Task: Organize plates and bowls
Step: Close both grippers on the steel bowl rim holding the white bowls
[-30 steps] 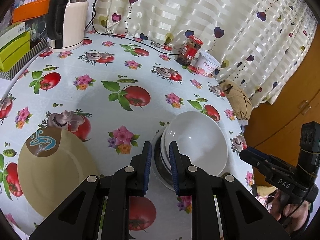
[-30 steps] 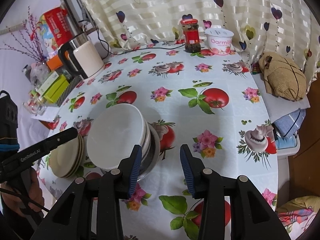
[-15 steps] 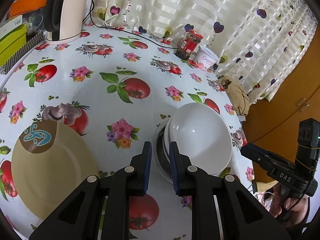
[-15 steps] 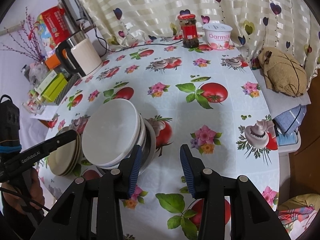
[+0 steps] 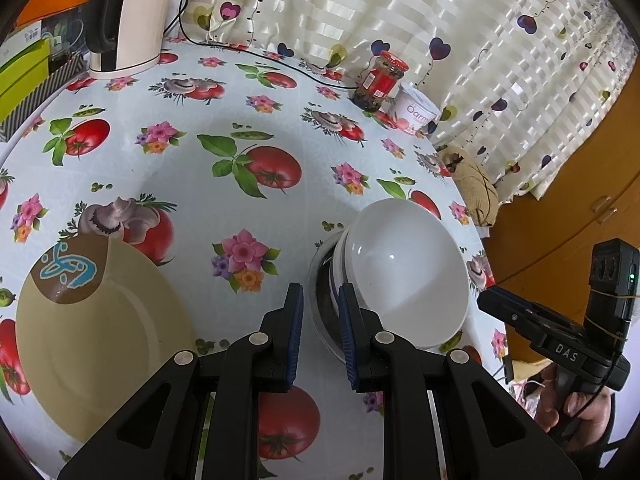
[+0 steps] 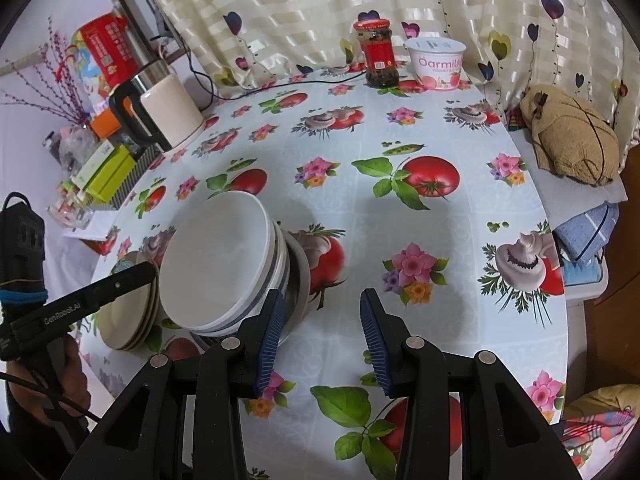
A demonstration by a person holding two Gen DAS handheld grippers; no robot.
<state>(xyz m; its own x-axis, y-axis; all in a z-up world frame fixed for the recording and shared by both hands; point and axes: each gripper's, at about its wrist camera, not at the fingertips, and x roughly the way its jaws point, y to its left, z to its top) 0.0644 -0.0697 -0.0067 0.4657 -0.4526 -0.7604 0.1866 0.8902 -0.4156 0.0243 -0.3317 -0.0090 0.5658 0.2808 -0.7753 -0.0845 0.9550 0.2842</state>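
Left gripper (image 5: 320, 332) hangs over the desk (image 5: 248, 92), jaws narrowly apart and holding nothing. The stack of bowls (image 5: 404, 272) sits just ahead to its right, plates (image 5: 100, 340) to its left. Right gripper (image 6: 320, 340) stands wider, also holding nothing, bowls just off its left finger, perhaps touching.

Stacked bowls (image 5: 404, 276): right of the plate stack (image 5: 100, 340) on the table (image 5: 280, 128).
Kettle (image 5: 132, 20), jar (image 5: 380, 80), yogurt tub (image 5: 414, 110): along the table's far edge.
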